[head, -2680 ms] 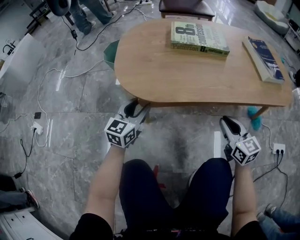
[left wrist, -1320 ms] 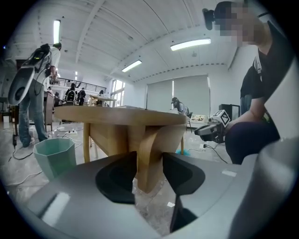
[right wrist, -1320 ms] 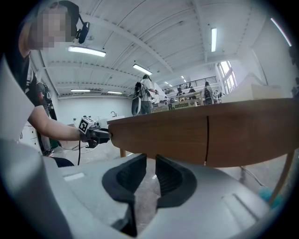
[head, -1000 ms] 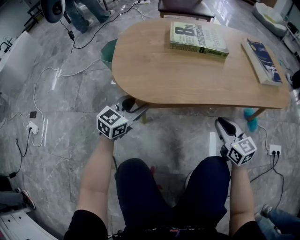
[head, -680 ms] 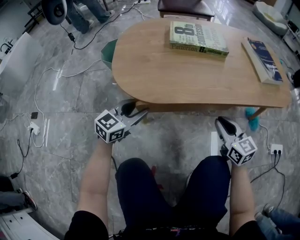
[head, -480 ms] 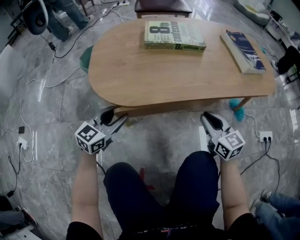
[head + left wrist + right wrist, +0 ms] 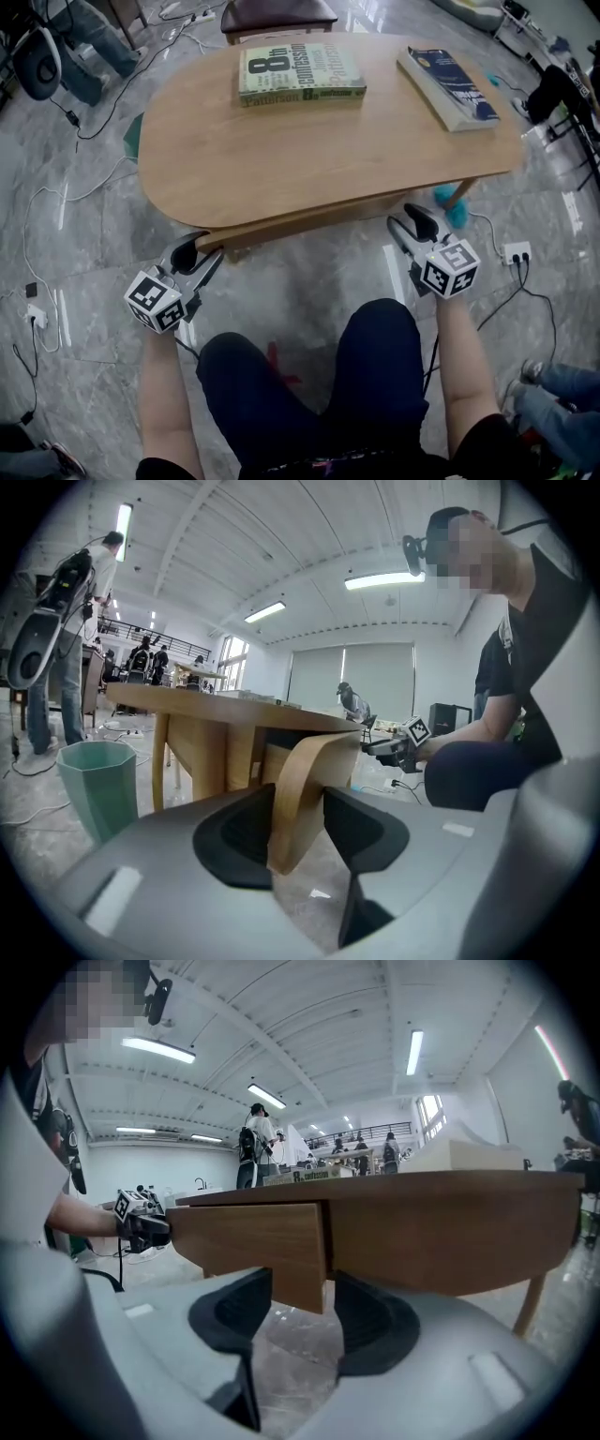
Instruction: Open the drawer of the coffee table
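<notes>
The coffee table (image 7: 309, 141) has a light wooden top, and its drawer front (image 7: 309, 217) shows as a paler strip jutting out below the near edge. My left gripper (image 7: 202, 248) is at the drawer's left end. In the left gripper view (image 7: 298, 808) its pads close on the curved wooden end (image 7: 314, 771). My right gripper (image 7: 405, 220) is at the drawer's right end. Its jaws (image 7: 302, 1302) are opening, and the lower corner of the drawer front (image 7: 253, 1237) stands between them with gaps at the pads.
Two books lie on the top, a green one (image 7: 300, 73) and a blue one (image 7: 448, 75). A green bin (image 7: 131, 131) stands left of the table, a chair (image 7: 277, 14) behind it. Cables and a power strip (image 7: 516, 251) lie on the marble floor. My knees are just below the grippers.
The right gripper has moved up to the drawer's right end and its jaws have parted. The drawer front now shows farther out from under the top. The head view has swung.
</notes>
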Tool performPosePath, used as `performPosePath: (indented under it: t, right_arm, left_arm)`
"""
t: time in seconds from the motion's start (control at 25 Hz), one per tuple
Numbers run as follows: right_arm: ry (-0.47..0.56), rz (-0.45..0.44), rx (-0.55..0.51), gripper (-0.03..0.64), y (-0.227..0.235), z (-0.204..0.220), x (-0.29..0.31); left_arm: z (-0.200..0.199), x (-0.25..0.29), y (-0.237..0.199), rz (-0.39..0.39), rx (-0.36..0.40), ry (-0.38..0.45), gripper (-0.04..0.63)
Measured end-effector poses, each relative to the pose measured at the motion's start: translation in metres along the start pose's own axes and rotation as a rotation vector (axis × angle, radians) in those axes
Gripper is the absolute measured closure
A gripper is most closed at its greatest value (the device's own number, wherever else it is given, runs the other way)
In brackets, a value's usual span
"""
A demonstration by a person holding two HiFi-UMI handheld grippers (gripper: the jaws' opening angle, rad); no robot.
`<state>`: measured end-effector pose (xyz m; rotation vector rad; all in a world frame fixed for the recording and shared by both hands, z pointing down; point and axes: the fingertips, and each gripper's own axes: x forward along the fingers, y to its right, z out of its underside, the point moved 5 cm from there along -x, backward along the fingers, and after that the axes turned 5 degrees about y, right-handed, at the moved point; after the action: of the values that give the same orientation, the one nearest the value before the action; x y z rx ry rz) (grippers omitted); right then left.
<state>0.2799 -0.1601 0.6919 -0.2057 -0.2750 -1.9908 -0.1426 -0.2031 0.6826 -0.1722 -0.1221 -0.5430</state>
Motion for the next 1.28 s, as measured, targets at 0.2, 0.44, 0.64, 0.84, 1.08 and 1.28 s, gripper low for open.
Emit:
performPosePath:
  t: [0.2, 0.44, 0.64, 0.84, 1.08, 1.28]
  right_arm:
    - [-0.013, -0.102, -0.037, 0.379, 0.001, -0.003, 0.003]
    - [-0.038, -0.204, -0.113, 0.377, -0.011, -0.003, -0.005]
    - [-0.063, -0.187, -0.153, 0.373, -0.018, -0.004, 0.004]
    - [-0.062, -0.170, -0.136, 0.373, -0.025, -0.001, -0.007]
    - [-0.069, -0.151, -0.127, 0.373, -0.038, 0.005, -0.026]
    - [-0.088, -0.144, -0.118, 0.373, -0.048, 0.010, -0.041]
  left_arm:
    - [0.004, -0.013, 0.022, 0.043, -0.004, -0.007, 0.440]
    - [0.005, -0.018, 0.031, 0.042, -0.007, -0.003, 0.440]
    - [0.007, -0.018, 0.033, 0.031, -0.011, -0.009, 0.439]
    - [0.010, -0.025, 0.044, -0.002, -0.004, -0.009, 0.429]
    - [0.013, -0.036, 0.062, -0.083, 0.021, -0.019, 0.404]
    - [0.017, -0.045, 0.076, -0.093, 0.020, -0.034, 0.399]
